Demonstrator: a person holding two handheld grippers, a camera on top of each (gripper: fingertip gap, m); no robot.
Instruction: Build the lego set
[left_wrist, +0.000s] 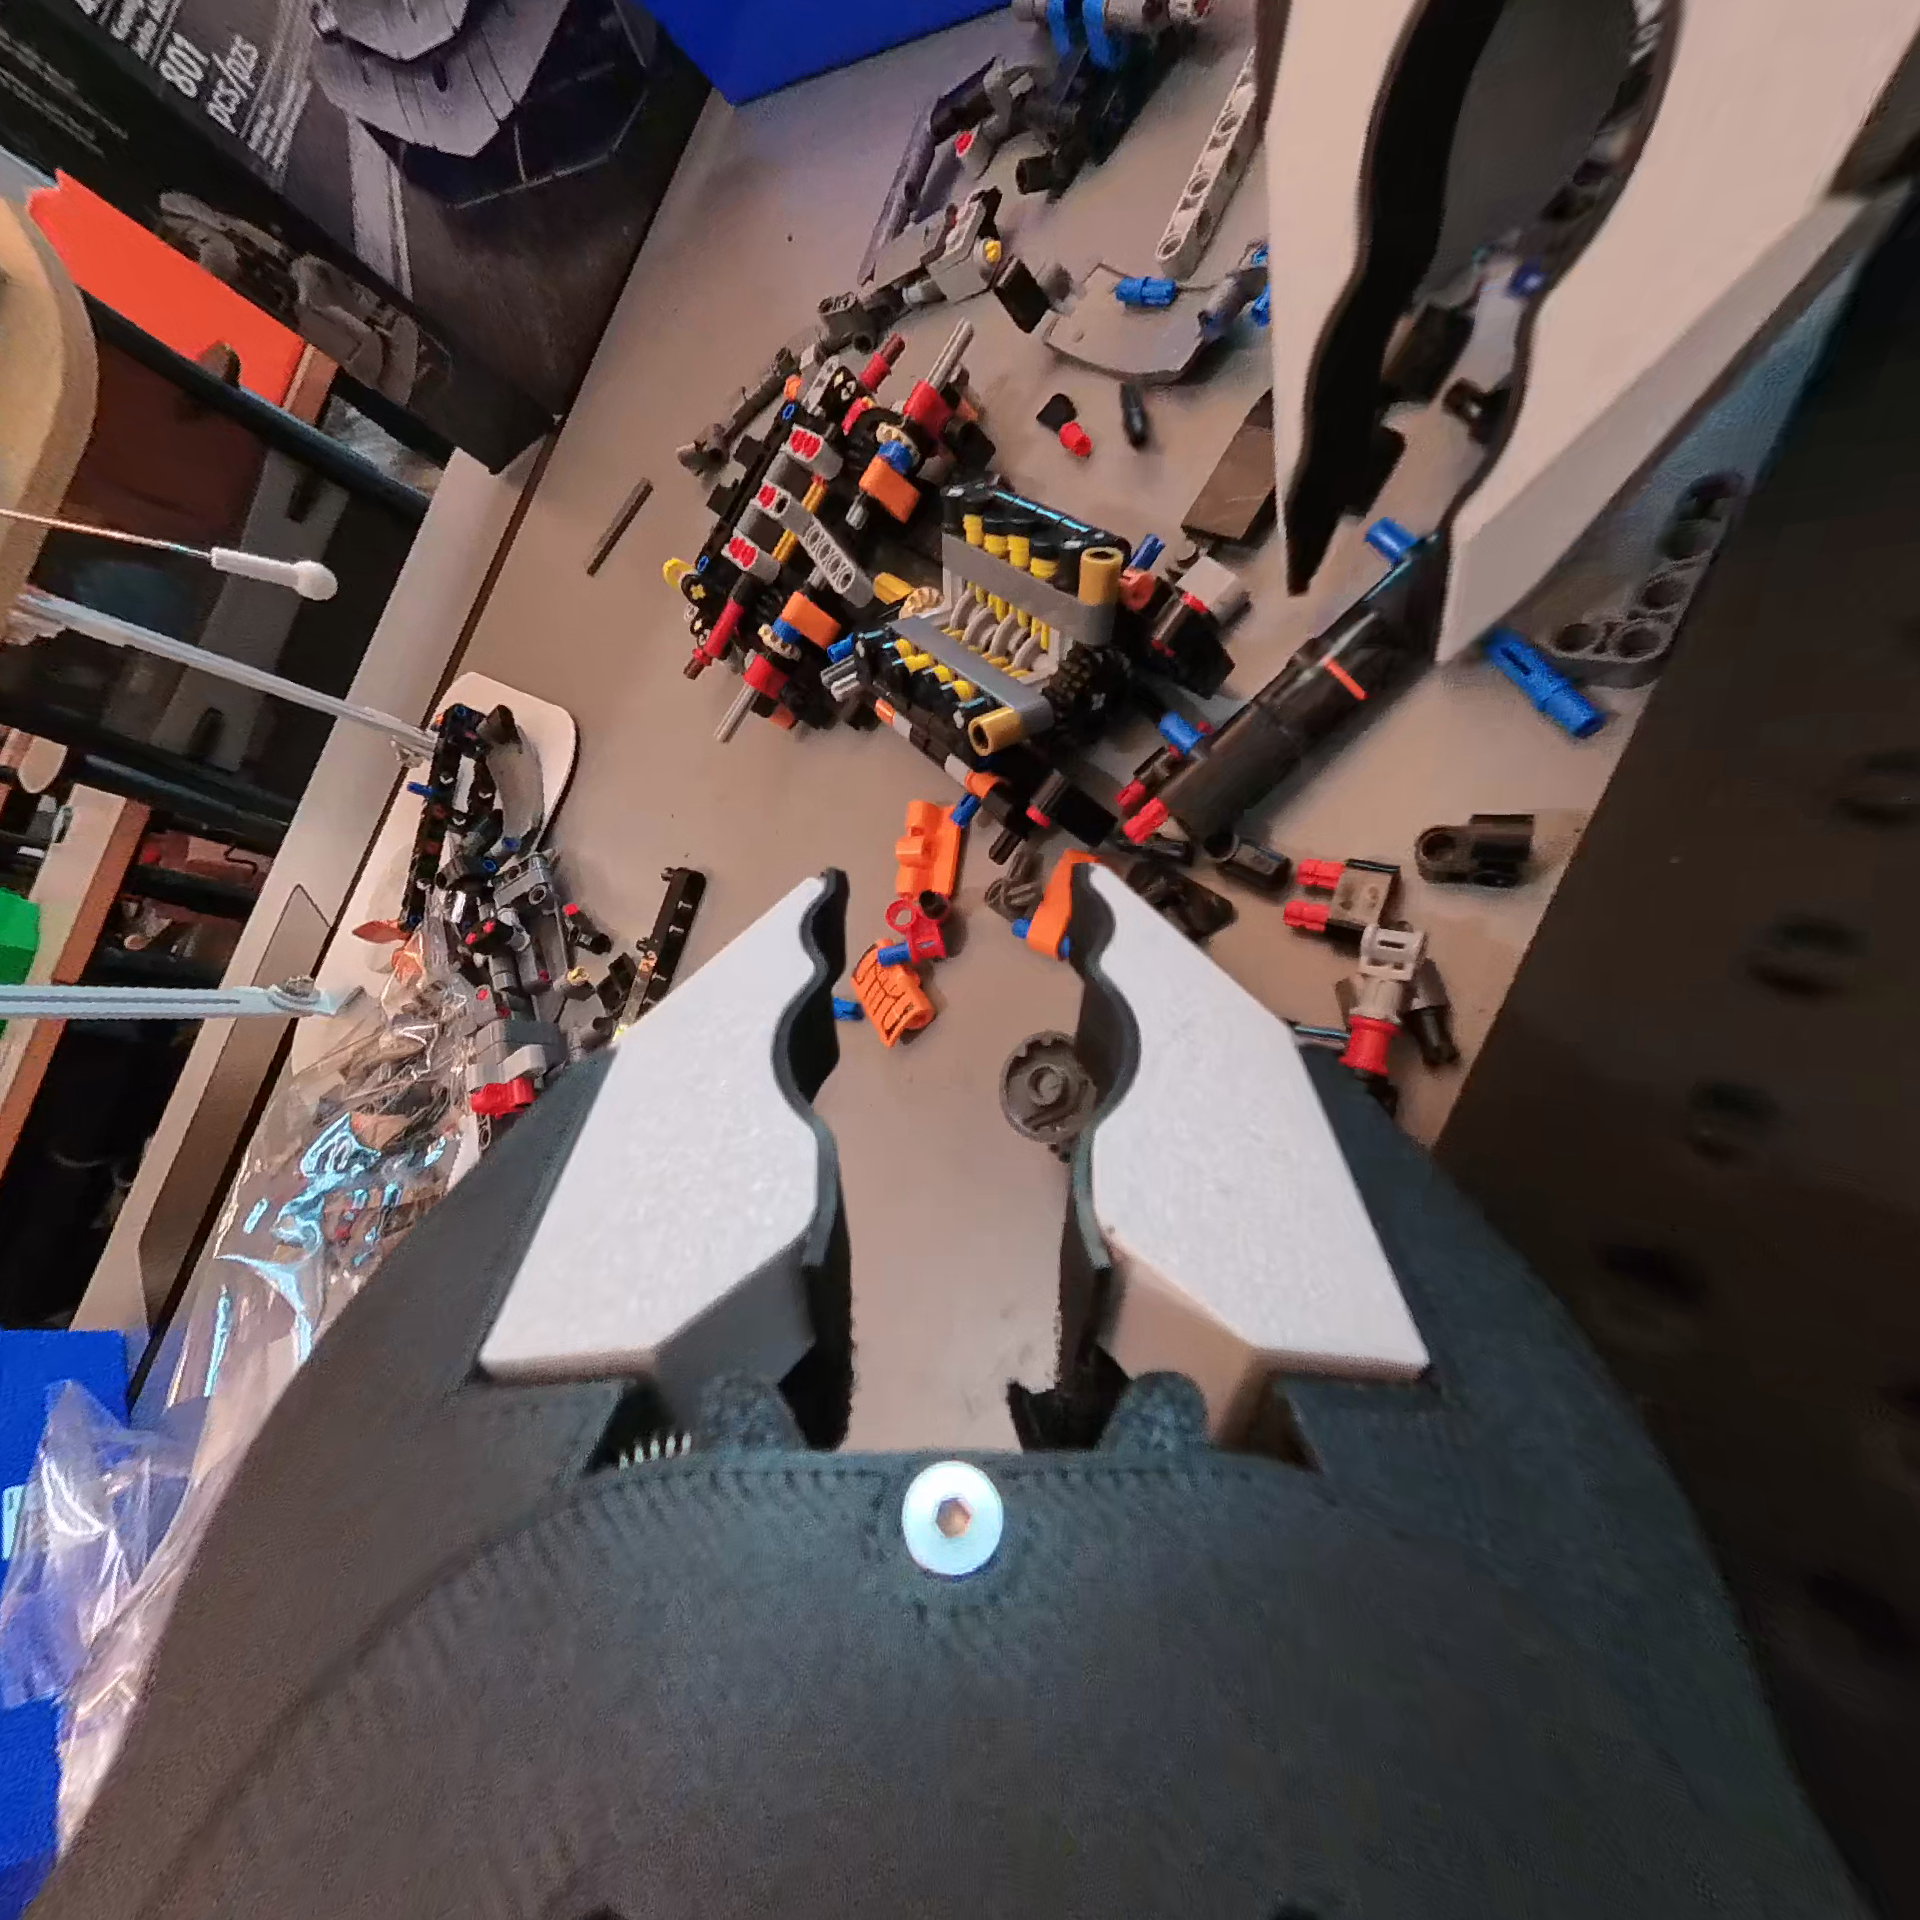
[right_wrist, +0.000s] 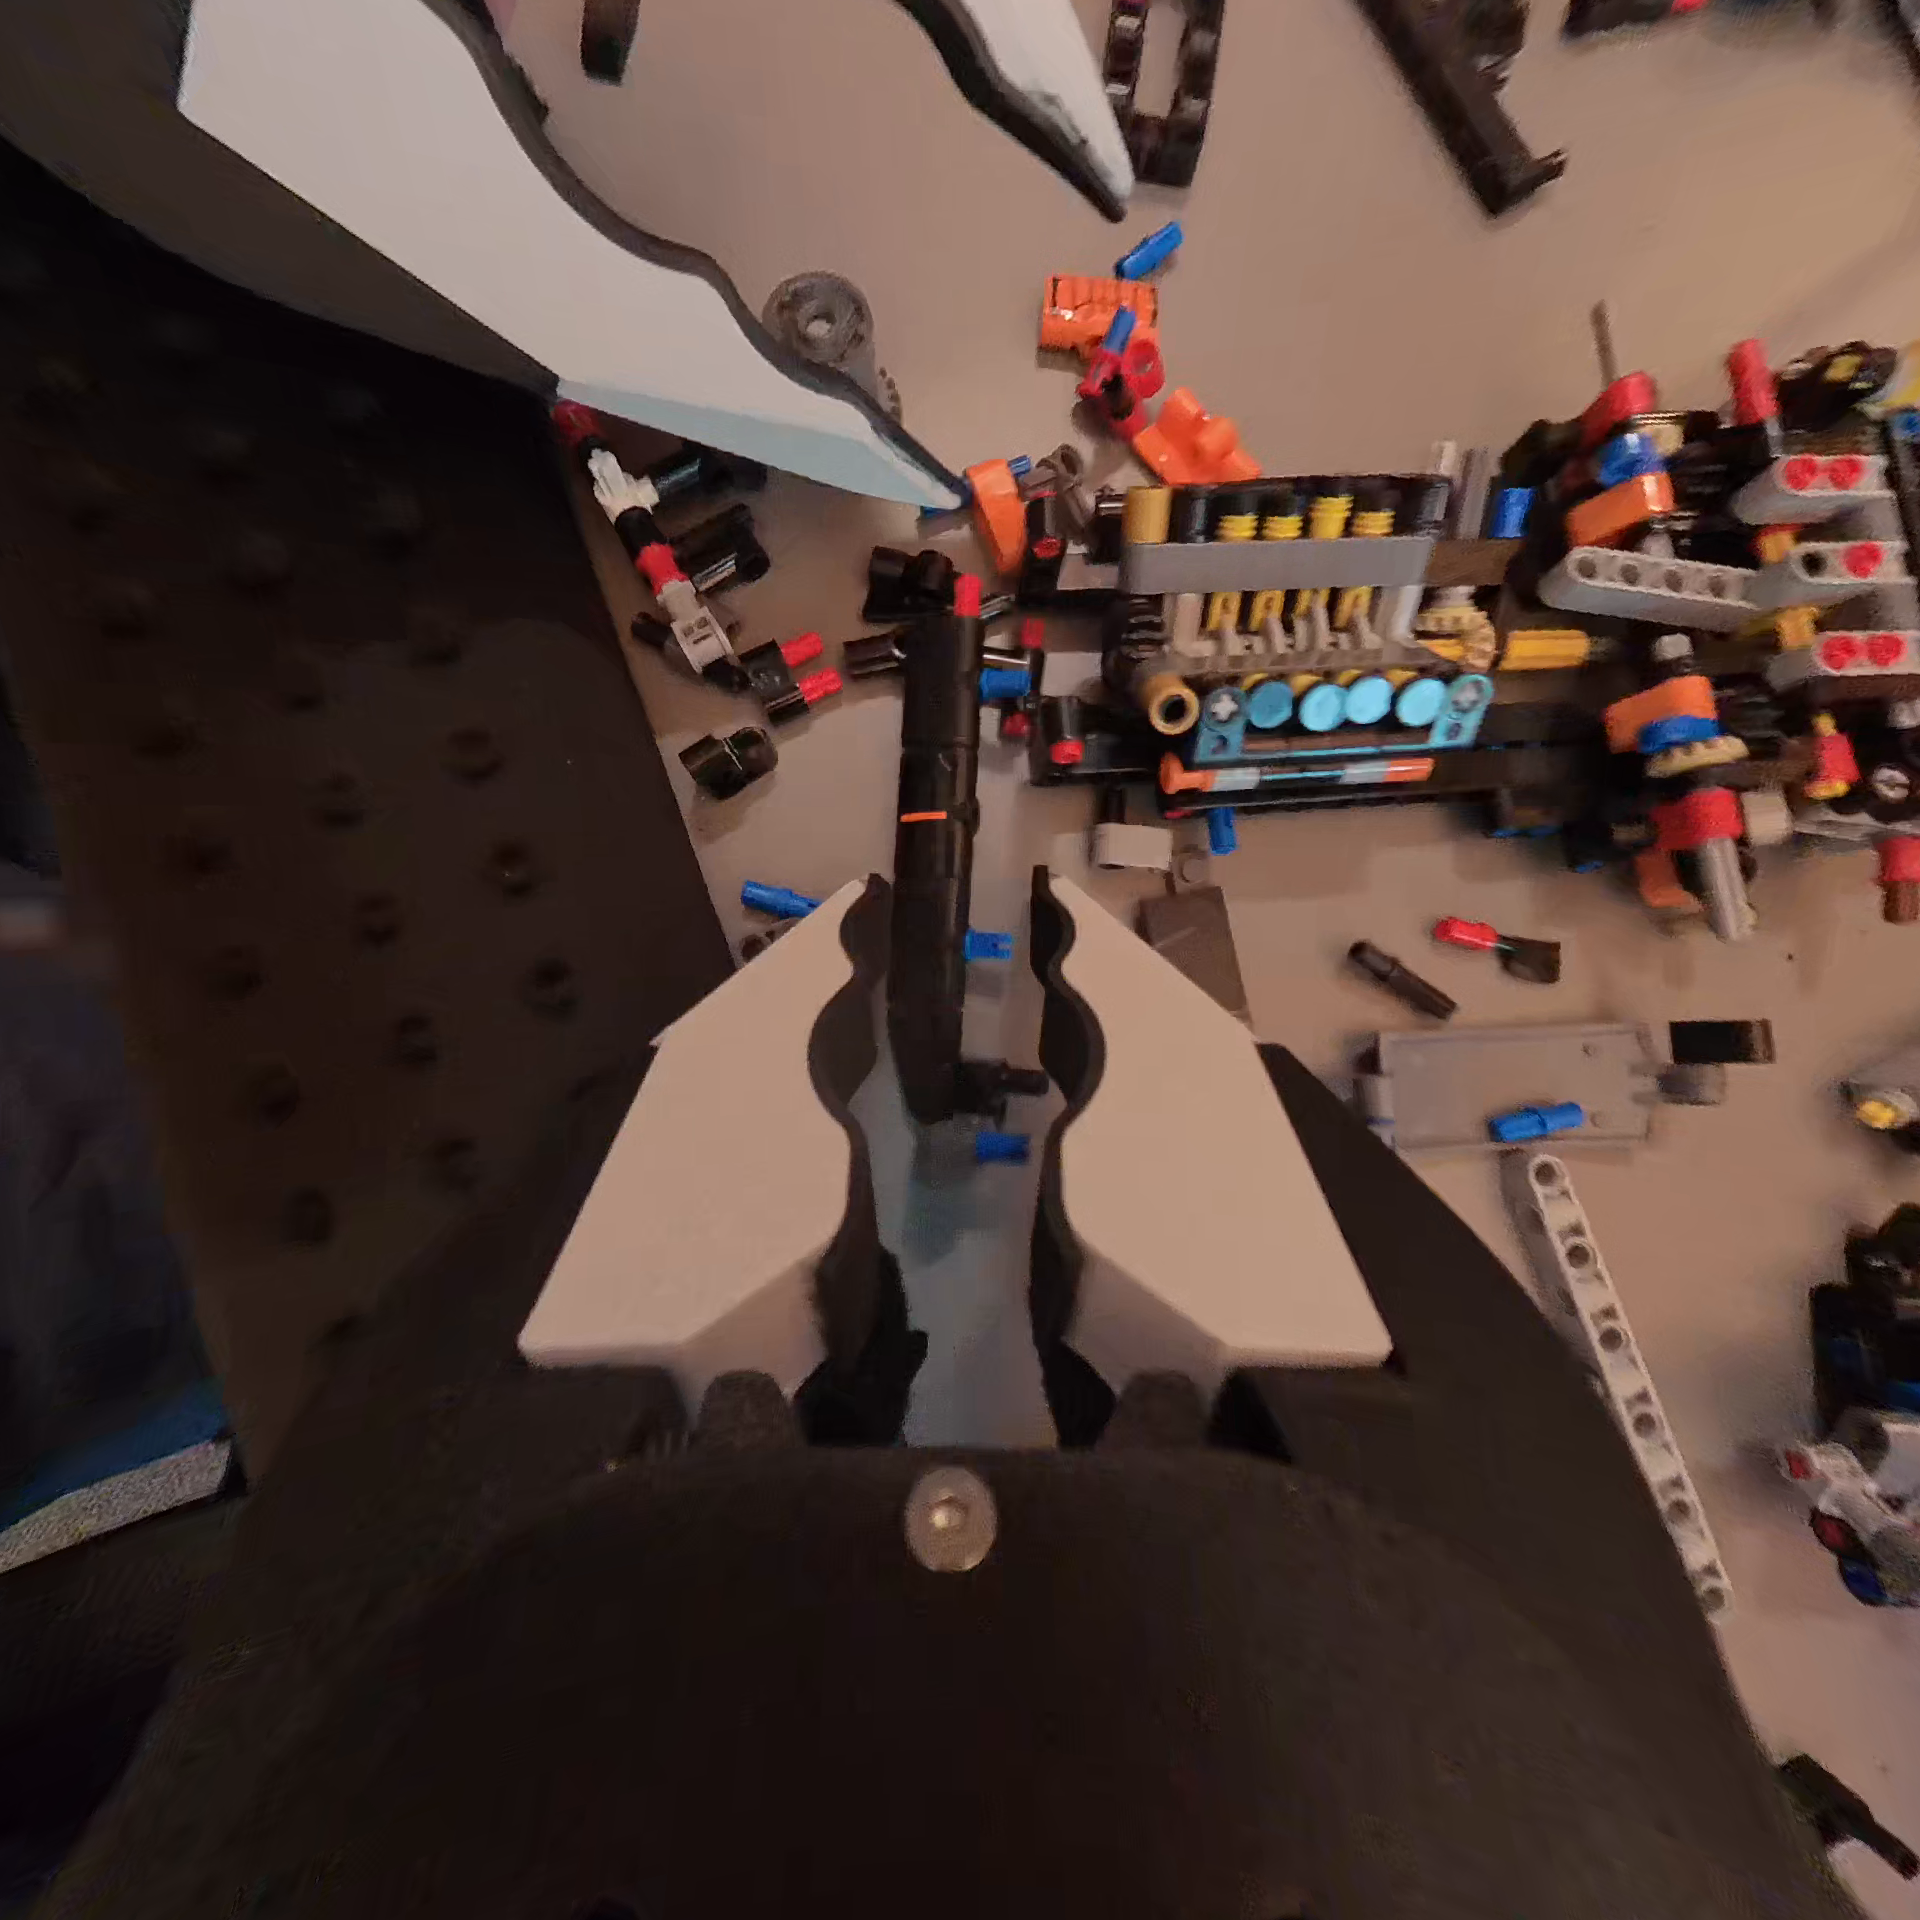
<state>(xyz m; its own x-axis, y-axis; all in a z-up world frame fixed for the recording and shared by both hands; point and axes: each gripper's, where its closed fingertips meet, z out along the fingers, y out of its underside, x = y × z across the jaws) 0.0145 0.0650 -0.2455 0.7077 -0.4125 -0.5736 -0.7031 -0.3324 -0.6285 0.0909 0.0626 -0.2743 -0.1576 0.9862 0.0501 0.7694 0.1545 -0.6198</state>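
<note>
A plain beige surface (left_wrist: 727, 800) carries scattered small plastic building pieces around a long, partly built model chassis of black, grey, yellow and orange beams (left_wrist: 935, 613). In the left wrist view the surface's far edge meets dark shelving, a large dark printed cardboard box (left_wrist: 343, 177) stands at the upper left, and crumpled clear plastic bags (left_wrist: 312, 1164) lie near the left edge beside a smaller black and grey sub-assembly (left_wrist: 488, 894). A blue bin (left_wrist: 821, 42) sits at the top.

The left gripper (left_wrist: 956, 904) hangs above the surface with its grey jaws well apart and nothing between them; a round dark grey gear-like disc (left_wrist: 1049, 1086) lies just beside its right finger, with orange curved pieces (left_wrist: 914, 914) ahead.

The right gripper (right_wrist: 951, 904) has its jaws apart too. A long black rod-like assembly with a thin orange band (right_wrist: 935, 831) runs up between them from the chassis side; whether the pads touch it cannot be told, as the view is blurred.

Only the right wrist view shows the chassis's row of light blue round caps (right_wrist: 1340, 701), a flat grey panel with a blue pin on it (right_wrist: 1507, 1081) and a long light grey holed beam (right_wrist: 1610, 1371). Only the left wrist view shows the room's shelving, box and bags.
</note>
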